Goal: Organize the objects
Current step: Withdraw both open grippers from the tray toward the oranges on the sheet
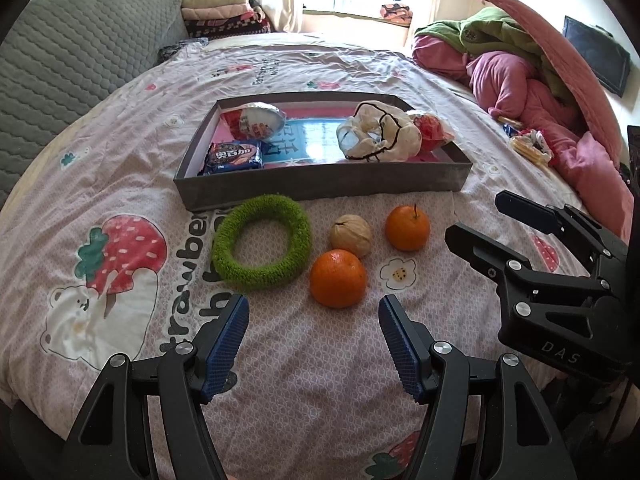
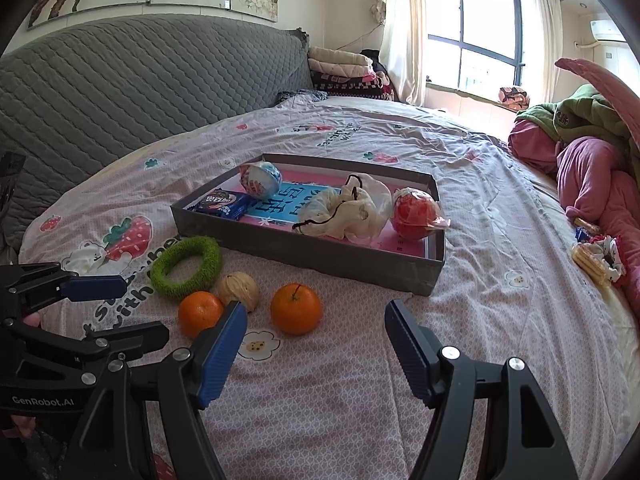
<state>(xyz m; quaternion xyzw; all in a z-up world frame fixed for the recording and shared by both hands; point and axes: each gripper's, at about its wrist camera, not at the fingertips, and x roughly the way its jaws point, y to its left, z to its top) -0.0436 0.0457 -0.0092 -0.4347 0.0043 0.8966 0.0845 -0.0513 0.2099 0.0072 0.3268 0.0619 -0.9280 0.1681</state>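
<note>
A grey shallow box (image 1: 320, 186) (image 2: 320, 258) lies on the bed. It holds a blue snack packet (image 1: 234, 157), a round foil-wrapped item (image 1: 258, 120), a white drawstring pouch (image 1: 380, 136) and a red wrapped ball (image 2: 414, 214). In front of it lie a green fuzzy ring (image 1: 262, 242) (image 2: 186, 266), a walnut (image 1: 351, 235) (image 2: 239, 290) and two oranges (image 1: 338, 278) (image 1: 407, 227) (image 2: 296, 308). My left gripper (image 1: 314, 320) is open and empty, just short of the near orange. My right gripper (image 2: 316, 326) is open and empty near the other orange; it also shows in the left wrist view (image 1: 480, 220).
The bed has a pink strawberry-print sheet (image 1: 120, 240). A grey quilted headboard (image 2: 120, 88) stands at the left. Piled pink and green bedding (image 1: 520, 80) lies at the right, with small snack items (image 2: 596, 258) beside it. Folded blankets (image 1: 220, 12) sit near the window.
</note>
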